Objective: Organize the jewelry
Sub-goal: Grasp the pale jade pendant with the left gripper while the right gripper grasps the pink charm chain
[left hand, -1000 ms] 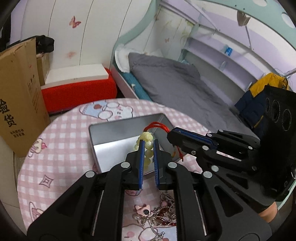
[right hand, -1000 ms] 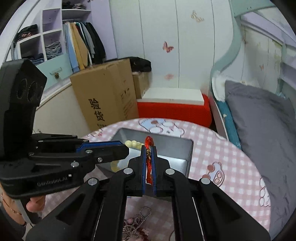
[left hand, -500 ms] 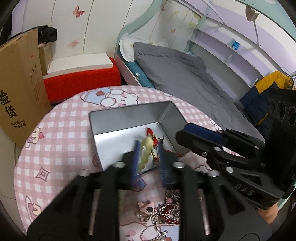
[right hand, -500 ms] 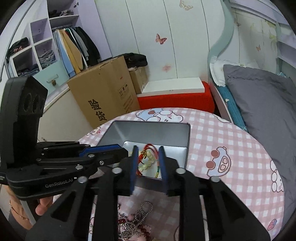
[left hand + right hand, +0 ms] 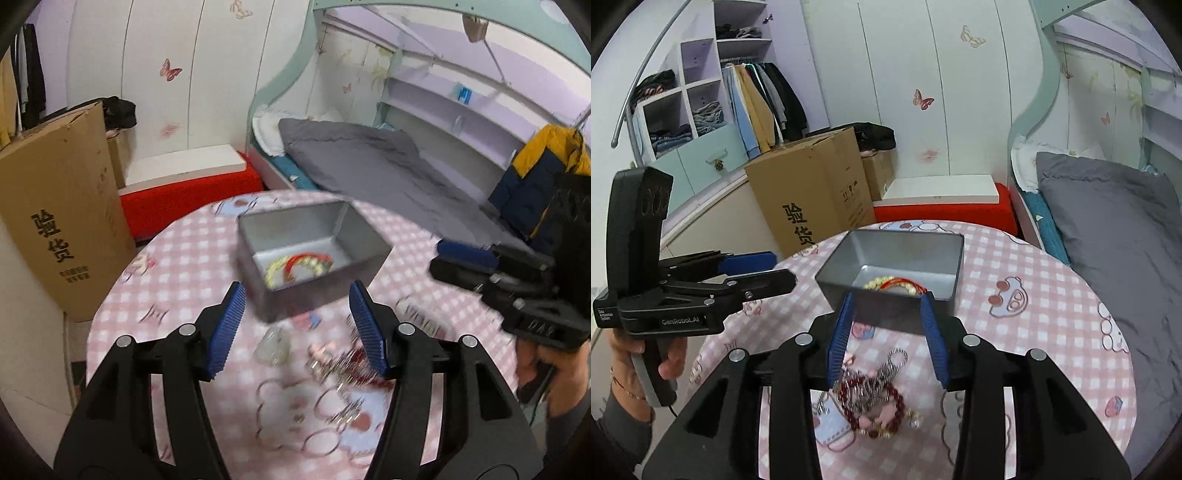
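My right claw (image 5: 888, 336), jaws apart and empty, hangs directly over the tangled pile of dark-red beads and silver chains (image 5: 873, 397), nearer it than my spread left claw (image 5: 295, 328).

A round surface (image 5: 1052, 332) covered in a pink-and-white checked cloth with cartoon prints carries an open, rectangular grey metal tin (image 5: 897, 258) toward its far side. Nearer, a tangled heap of silver chains and dark red bead bracelets (image 5: 875, 398) lies directly on the cloth, with a small clear glassy piece (image 5: 273, 345) just beside it.
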### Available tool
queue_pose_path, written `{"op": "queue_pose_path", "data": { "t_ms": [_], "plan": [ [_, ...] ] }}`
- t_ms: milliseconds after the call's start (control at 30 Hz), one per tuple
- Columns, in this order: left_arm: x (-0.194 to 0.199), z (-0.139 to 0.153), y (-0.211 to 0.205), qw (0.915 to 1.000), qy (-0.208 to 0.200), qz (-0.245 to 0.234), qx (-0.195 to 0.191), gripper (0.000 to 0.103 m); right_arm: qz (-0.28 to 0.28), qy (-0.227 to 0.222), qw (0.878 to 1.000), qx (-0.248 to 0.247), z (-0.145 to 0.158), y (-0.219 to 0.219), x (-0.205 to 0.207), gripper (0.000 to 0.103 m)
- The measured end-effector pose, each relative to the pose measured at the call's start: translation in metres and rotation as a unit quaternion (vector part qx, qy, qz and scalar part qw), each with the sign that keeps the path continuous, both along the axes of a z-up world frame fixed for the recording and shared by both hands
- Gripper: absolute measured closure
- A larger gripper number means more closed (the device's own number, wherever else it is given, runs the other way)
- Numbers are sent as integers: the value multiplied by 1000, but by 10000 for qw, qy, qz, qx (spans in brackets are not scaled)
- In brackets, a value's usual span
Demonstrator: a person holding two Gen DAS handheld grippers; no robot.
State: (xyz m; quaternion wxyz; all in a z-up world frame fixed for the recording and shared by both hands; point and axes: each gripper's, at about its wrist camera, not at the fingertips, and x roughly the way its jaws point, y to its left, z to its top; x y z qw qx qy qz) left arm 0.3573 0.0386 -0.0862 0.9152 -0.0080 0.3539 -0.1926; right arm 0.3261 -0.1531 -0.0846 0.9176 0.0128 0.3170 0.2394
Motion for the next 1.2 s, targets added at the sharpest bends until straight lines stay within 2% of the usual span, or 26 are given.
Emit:
{"op": "queue_pose_path", "data": {
  "t_ms": [100,367,567,700,800,867,1000,1200],
  "plan": [
    [-3,-18,5,9996,114,78,230,44,-1,72,10000,-50,-9,1,-2,64],
    [12,-64,5,9973,586,142,422,44,-51,399,9992,-76,-40,-4,-1,63],
    [23,-81,-5,9959,721,38,548,44,-59,513,9986,-105,-55,-5,2,61],
    [29,-82,-5,9958,750,67,512,45,-40,556,9984,-98,-59,-6,4,60],
    [30,-83,-6,9949,713,100,710,58,10,550,9984,-95,-59,-3,3,59],
    [30,-83,-5,9943,697,143,794,71,91,553,9984,-112,-57,4,2,59],
    [32,-82,7,9957,792,146,460,72,280,582,9977,-205,-57,22,1,59],
    [18,-77,19,9963,747,184,387,72,524,740,9951,-390,-62,54,6,59]
  ]
}}
